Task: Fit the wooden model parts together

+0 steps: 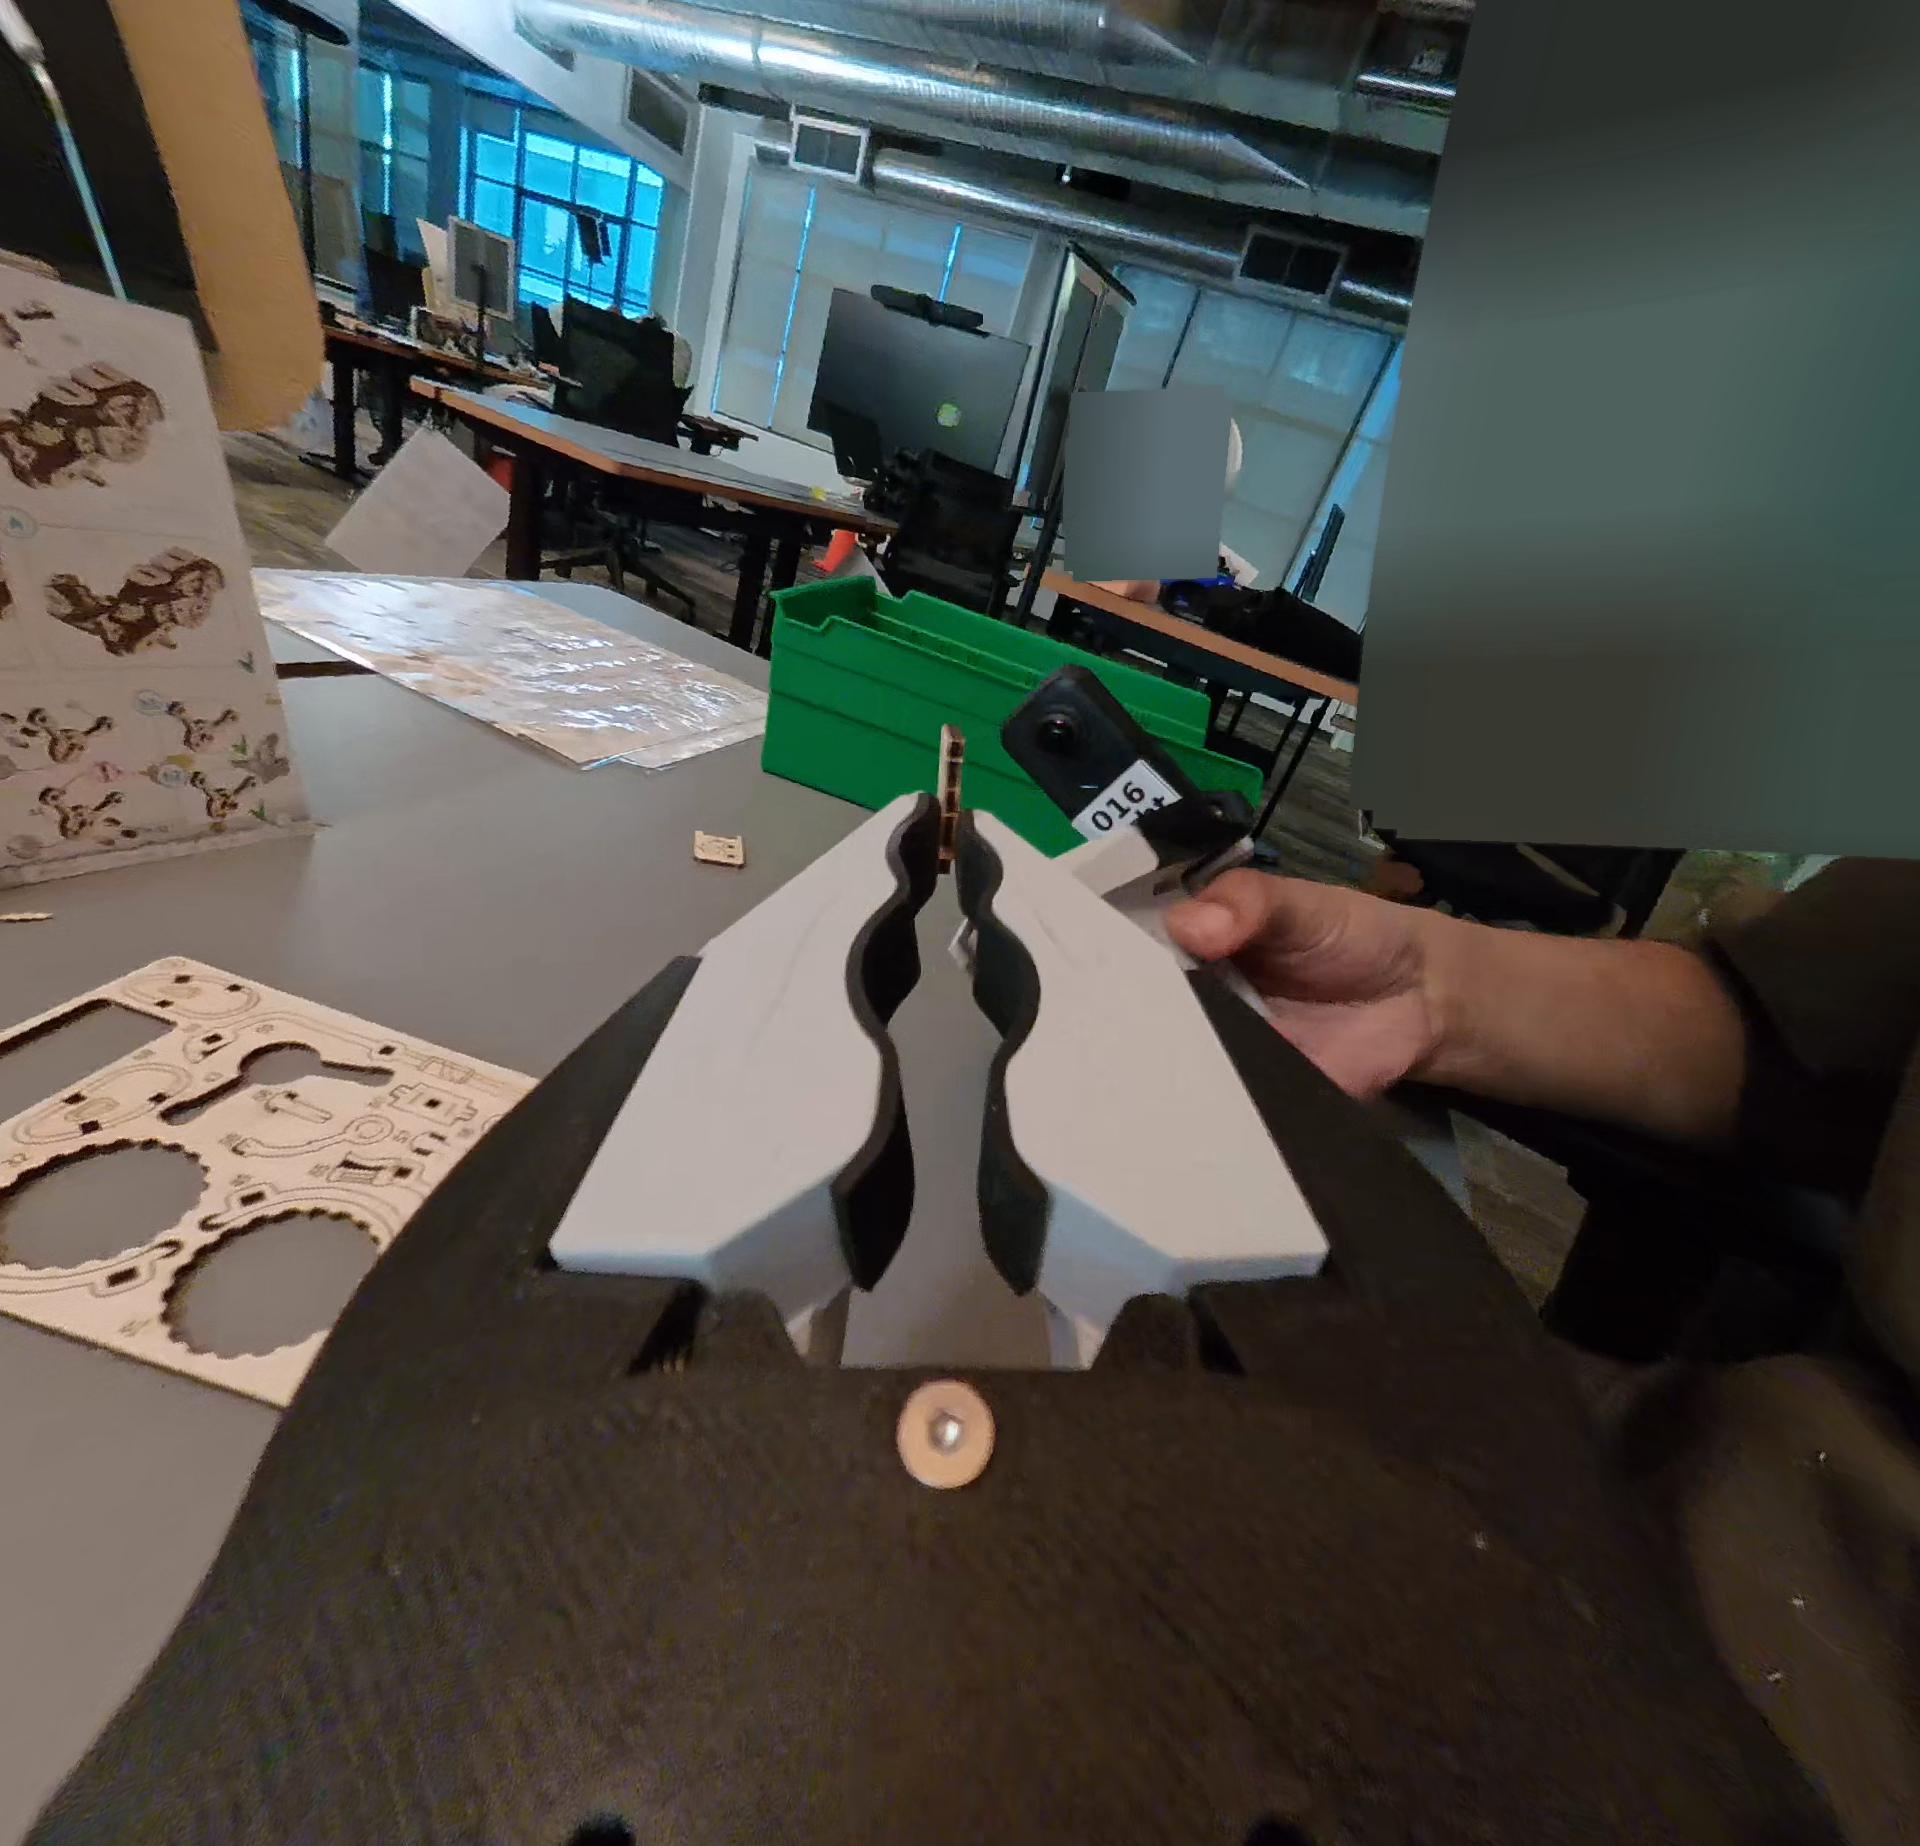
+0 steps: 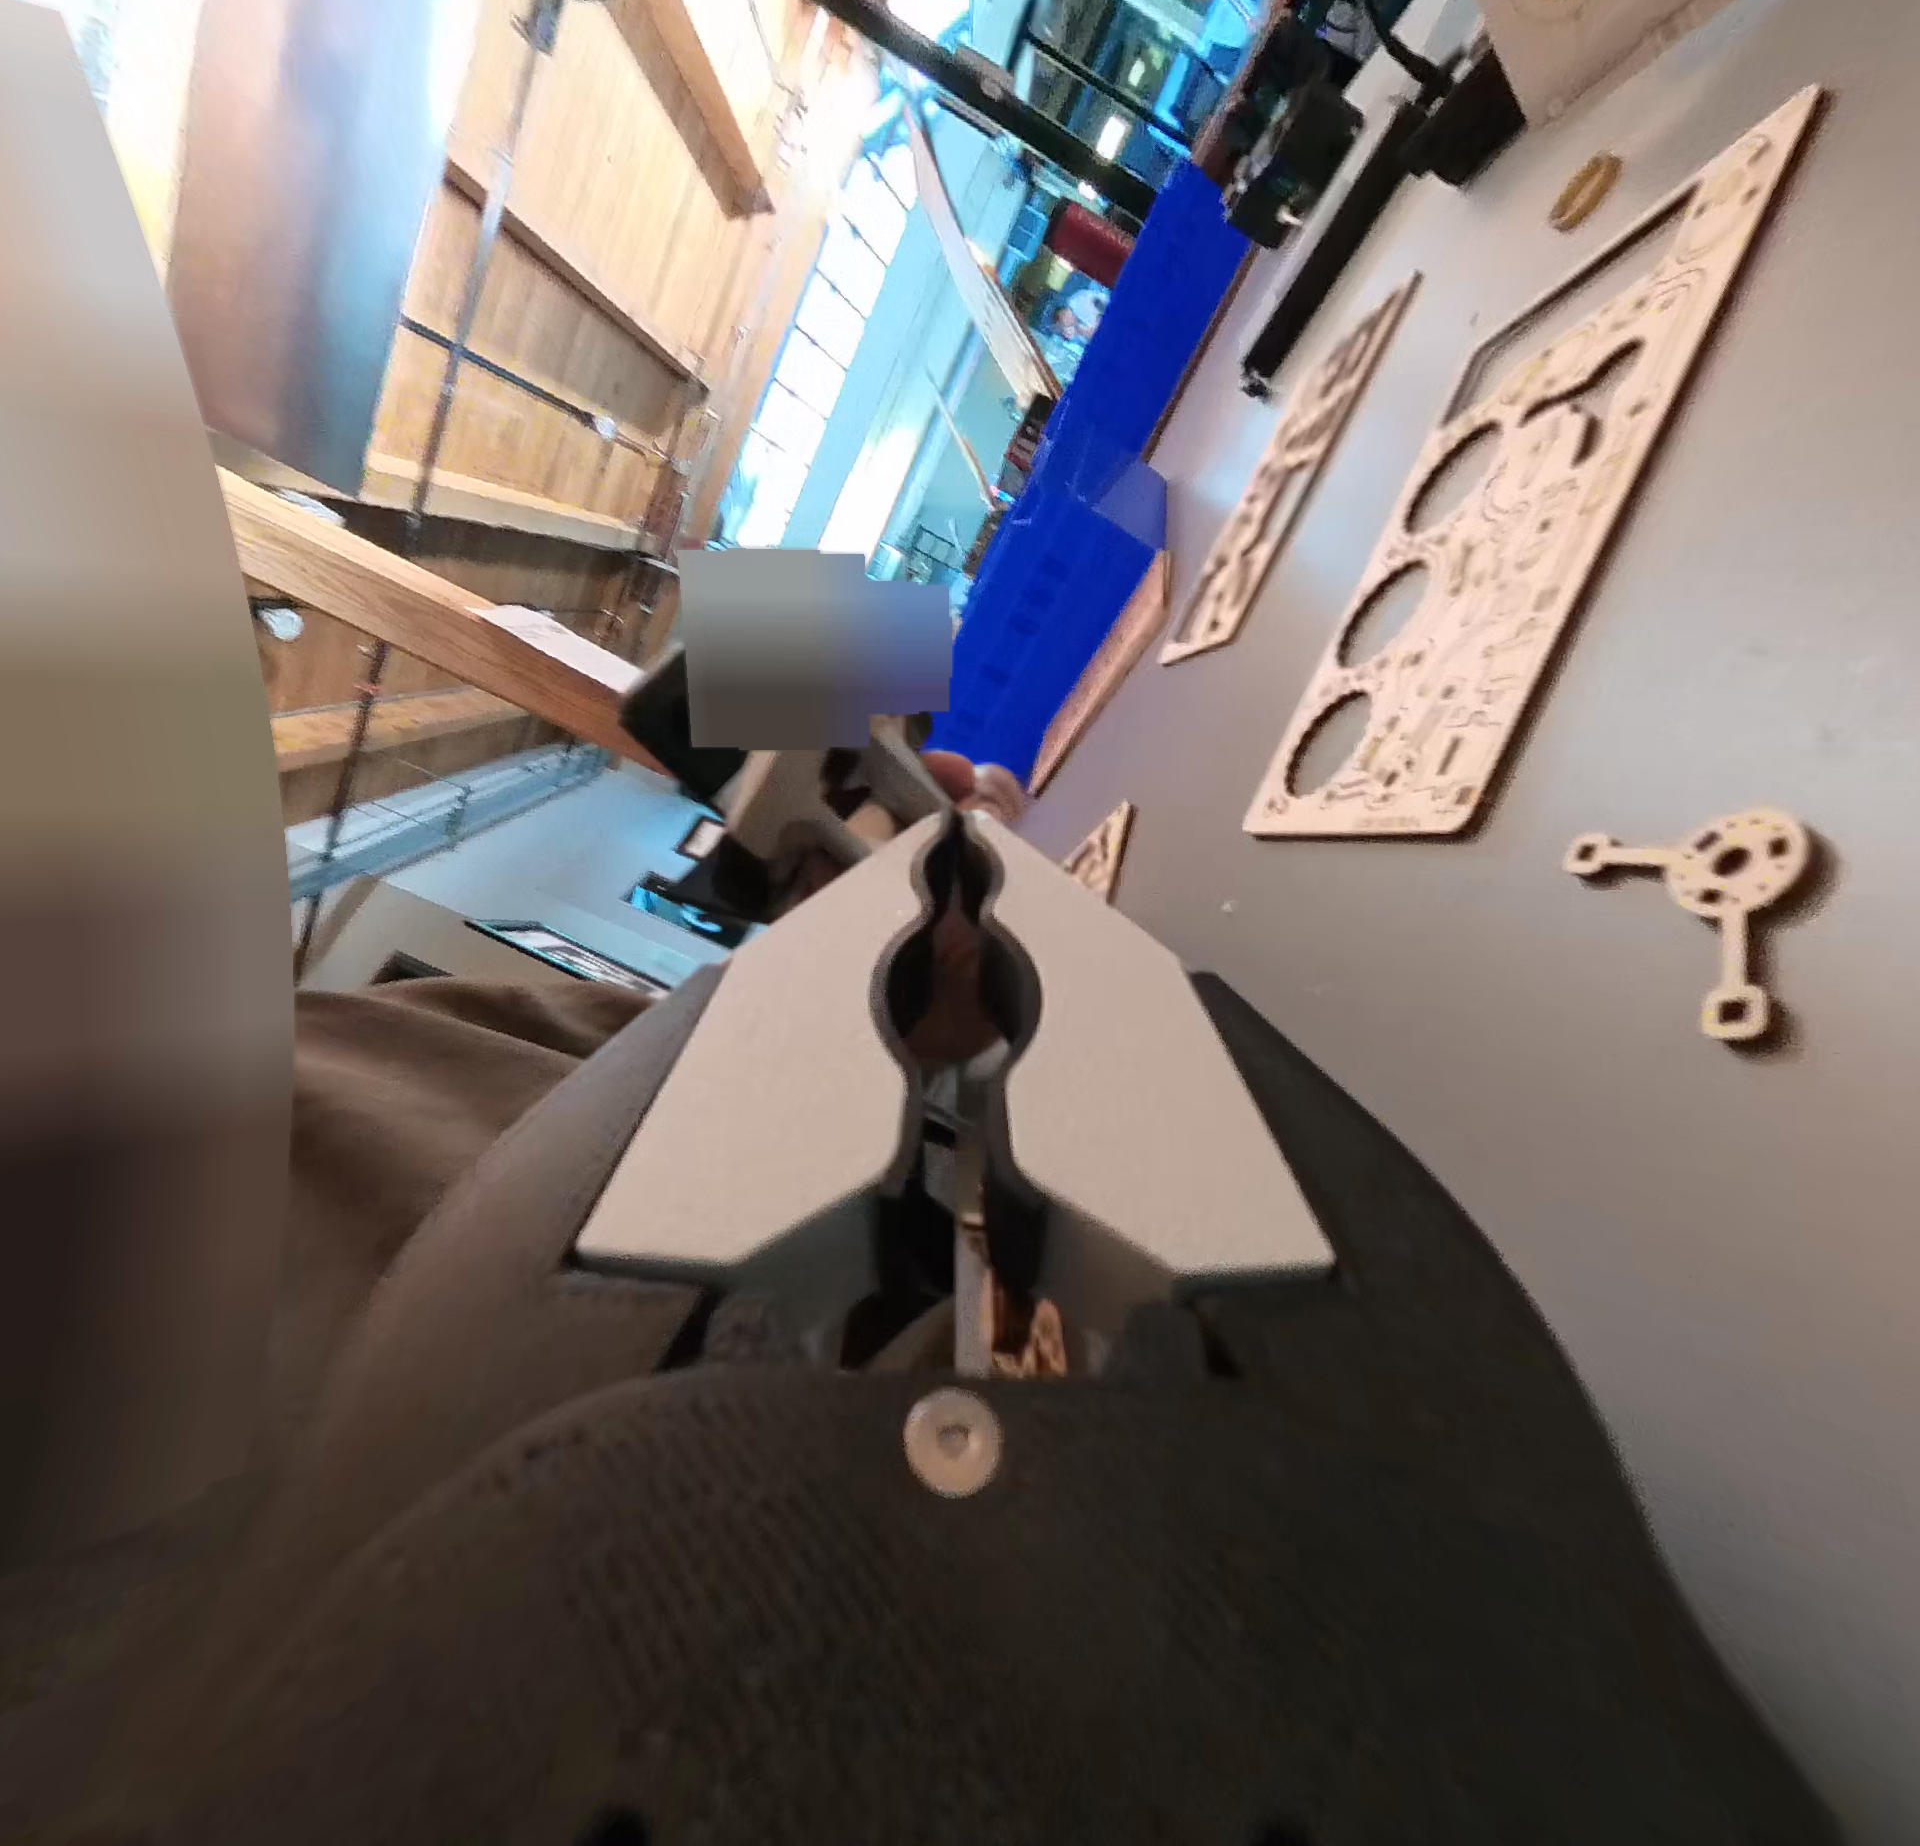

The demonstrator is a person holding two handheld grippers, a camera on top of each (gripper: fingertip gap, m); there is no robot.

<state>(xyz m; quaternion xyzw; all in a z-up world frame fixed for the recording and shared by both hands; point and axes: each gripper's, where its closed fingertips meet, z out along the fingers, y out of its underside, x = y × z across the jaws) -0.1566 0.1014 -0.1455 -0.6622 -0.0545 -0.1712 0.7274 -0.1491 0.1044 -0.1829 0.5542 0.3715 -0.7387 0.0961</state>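
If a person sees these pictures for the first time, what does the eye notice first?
First, the left tool, shut on a small wooden part that stands upright at its tips. Behind it on the grey table sits a green bin. In the right wrist view, a pale wooden sheet with round cutouts lies flat.

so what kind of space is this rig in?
Looks like an open-plan office or lab workspace: long desks with a monitor and chairs, exposed ceiling ducts, and a grey worktable holding laser-cut wooden sheets and a green parts bin.
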